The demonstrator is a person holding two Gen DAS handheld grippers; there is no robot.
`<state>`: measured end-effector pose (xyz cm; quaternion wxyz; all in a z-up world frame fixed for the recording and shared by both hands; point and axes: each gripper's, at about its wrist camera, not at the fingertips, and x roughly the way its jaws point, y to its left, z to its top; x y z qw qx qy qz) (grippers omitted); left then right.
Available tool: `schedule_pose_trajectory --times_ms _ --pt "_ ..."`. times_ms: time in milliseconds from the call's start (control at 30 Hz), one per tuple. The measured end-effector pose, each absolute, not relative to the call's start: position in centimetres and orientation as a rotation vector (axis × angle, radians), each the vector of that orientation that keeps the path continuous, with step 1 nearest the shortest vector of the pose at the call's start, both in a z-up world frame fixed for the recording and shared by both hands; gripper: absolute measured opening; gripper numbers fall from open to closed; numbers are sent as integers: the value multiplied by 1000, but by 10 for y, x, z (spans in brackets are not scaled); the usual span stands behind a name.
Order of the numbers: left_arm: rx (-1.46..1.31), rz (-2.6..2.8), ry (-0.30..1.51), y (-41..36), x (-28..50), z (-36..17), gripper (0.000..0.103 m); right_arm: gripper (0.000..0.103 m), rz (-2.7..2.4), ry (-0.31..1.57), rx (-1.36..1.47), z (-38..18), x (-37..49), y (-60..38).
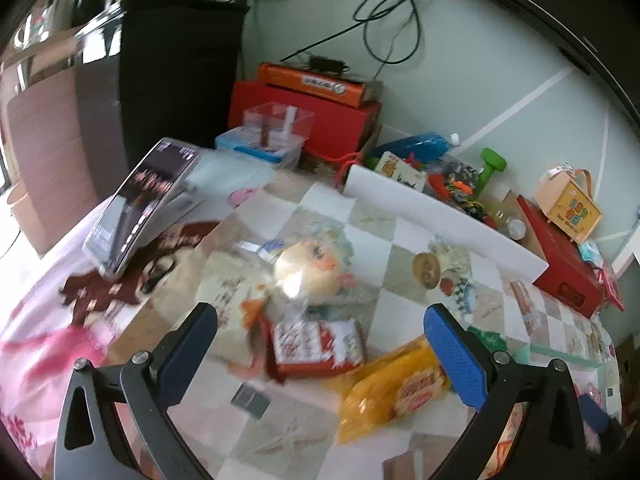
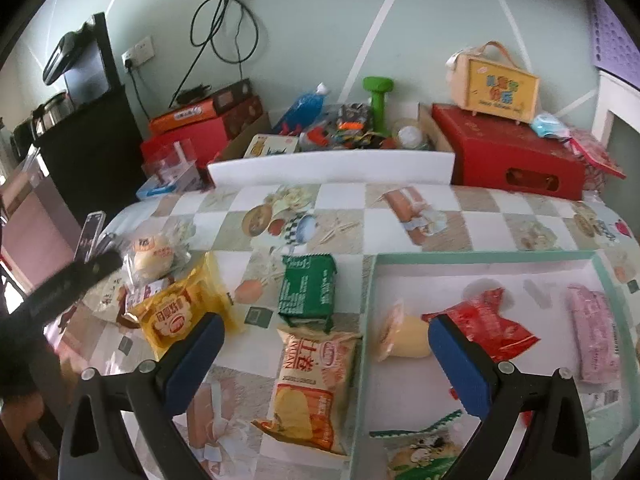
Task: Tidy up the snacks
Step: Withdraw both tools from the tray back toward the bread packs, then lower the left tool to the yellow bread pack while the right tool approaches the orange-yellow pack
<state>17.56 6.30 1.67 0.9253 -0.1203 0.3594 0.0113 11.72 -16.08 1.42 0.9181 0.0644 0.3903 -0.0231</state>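
Observation:
My left gripper (image 1: 320, 344) is open and empty, hovering over a red and white snack pack (image 1: 318, 346). A wrapped round bun (image 1: 310, 270) lies beyond it and a yellow snack bag (image 1: 394, 390) lies to its right. My right gripper (image 2: 324, 350) is open and empty above an orange and white snack bag (image 2: 310, 388). A green pack (image 2: 308, 292) lies just beyond it. The yellow bag (image 2: 182, 312) and the bun (image 2: 154, 258) show at left. A mint-rimmed tray (image 2: 480, 257) at right holds a red packet (image 2: 490, 326), a pink packet (image 2: 596, 340), a yellow jelly cup (image 2: 404, 336) and a green-edged packet (image 2: 420, 448).
The snacks lie on a checkered tablecloth (image 2: 360, 208). A phone on a stand (image 1: 140, 204) stands at the left. A white board (image 2: 332, 168), red boxes (image 2: 508, 152), a green dumbbell (image 2: 378, 98) and toy clutter line the back. My left gripper's arm (image 2: 68, 284) shows at the left.

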Motion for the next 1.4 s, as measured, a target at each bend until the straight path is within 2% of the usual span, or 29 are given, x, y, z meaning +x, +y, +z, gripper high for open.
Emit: schedule_pose_trajectory --times_ms 100,200,433,567,1067,1400 --pt "-230 14 716 54 182 21 103 103 -26 827 133 7 121 -158" --pt "-232 -42 777 43 187 13 103 101 -13 840 137 2 123 -156" --pt "-182 -73 870 19 193 -6 103 77 2 906 147 -16 126 -151" --pt "-147 -82 912 6 195 -16 103 71 14 904 143 -16 122 -149" --pt "-132 -34 970 -2 196 -31 102 71 63 938 125 -21 117 -141" --pt "-133 -41 995 0 187 -31 97 71 94 948 118 -23 115 -136"
